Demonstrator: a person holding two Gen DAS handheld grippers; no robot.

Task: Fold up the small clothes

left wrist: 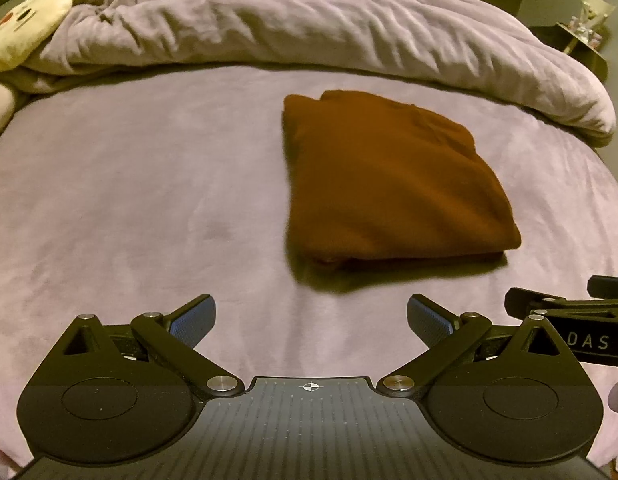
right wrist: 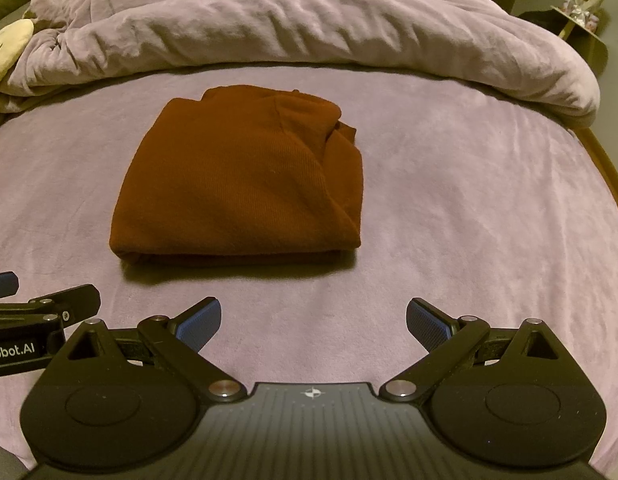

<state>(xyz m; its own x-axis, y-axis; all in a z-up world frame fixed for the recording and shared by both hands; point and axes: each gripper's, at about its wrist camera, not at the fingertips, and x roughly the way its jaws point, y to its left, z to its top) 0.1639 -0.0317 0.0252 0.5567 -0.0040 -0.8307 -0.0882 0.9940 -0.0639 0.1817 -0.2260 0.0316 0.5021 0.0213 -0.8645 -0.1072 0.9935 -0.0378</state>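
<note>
A rust-brown garment (left wrist: pixel 389 176) lies folded into a neat rectangle on the mauve bed sheet (left wrist: pixel 149 200); it also shows in the right wrist view (right wrist: pixel 241 184). My left gripper (left wrist: pixel 311 320) is open and empty, held a short way in front of the garment's near edge. My right gripper (right wrist: pixel 313 320) is open and empty too, just short of the garment's near fold. Each gripper shows at the edge of the other's view: the right one (left wrist: pixel 565 320) and the left one (right wrist: pixel 29 308).
A bunched mauve duvet (left wrist: pixel 309 20) lies across the bed behind the garment. A yellow plush toy (left wrist: pixel 25 28) sits at the far left. The bed's right edge (right wrist: pixel 605 168) drops to a dark floor with a small stand (right wrist: pixel 581 12).
</note>
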